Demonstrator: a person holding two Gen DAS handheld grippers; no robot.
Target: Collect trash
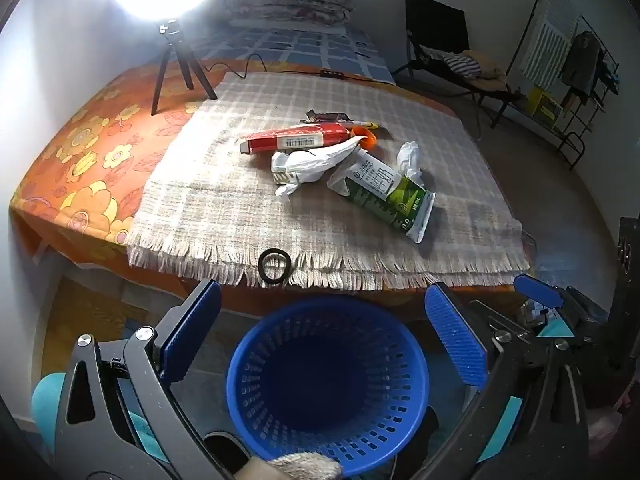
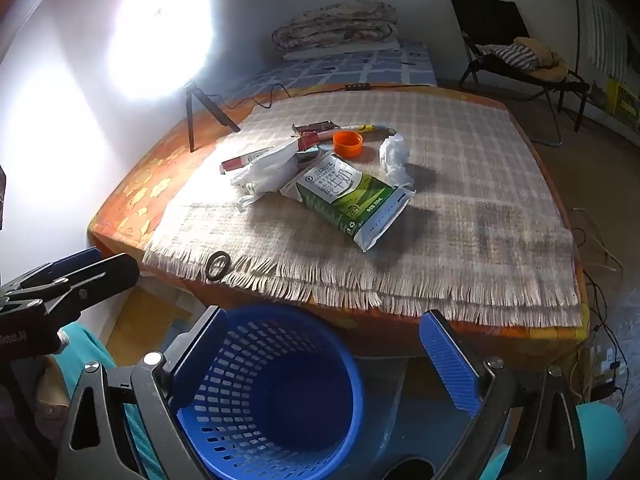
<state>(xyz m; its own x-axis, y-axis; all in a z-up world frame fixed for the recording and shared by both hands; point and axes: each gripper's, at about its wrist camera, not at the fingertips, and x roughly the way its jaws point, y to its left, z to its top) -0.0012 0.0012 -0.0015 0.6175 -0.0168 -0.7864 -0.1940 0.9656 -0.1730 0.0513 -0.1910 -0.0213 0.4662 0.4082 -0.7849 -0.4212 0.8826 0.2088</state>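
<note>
A pile of trash lies mid-table on a checked cloth: a red box (image 1: 298,138) (image 2: 256,156), a white plastic bag (image 1: 316,160) (image 2: 266,172), a green milk carton (image 1: 390,196) (image 2: 350,196), crumpled white tissue (image 1: 410,156) (image 2: 394,154), an orange cap (image 2: 348,143) (image 1: 366,136) and a dark wrapper (image 1: 326,116) (image 2: 314,127). A blue mesh basket (image 1: 328,384) (image 2: 272,396) stands on the floor below the table's near edge. My left gripper (image 1: 324,336) and right gripper (image 2: 324,360) both hang open above the basket, holding nothing.
A black hair tie (image 1: 274,266) (image 2: 218,266) rests on the cloth's fringe at the near edge. A tripod lamp (image 1: 176,68) (image 2: 200,112) stands at the table's back left, its cable trailing across. A folding chair (image 1: 444,48) with clothes sits back right.
</note>
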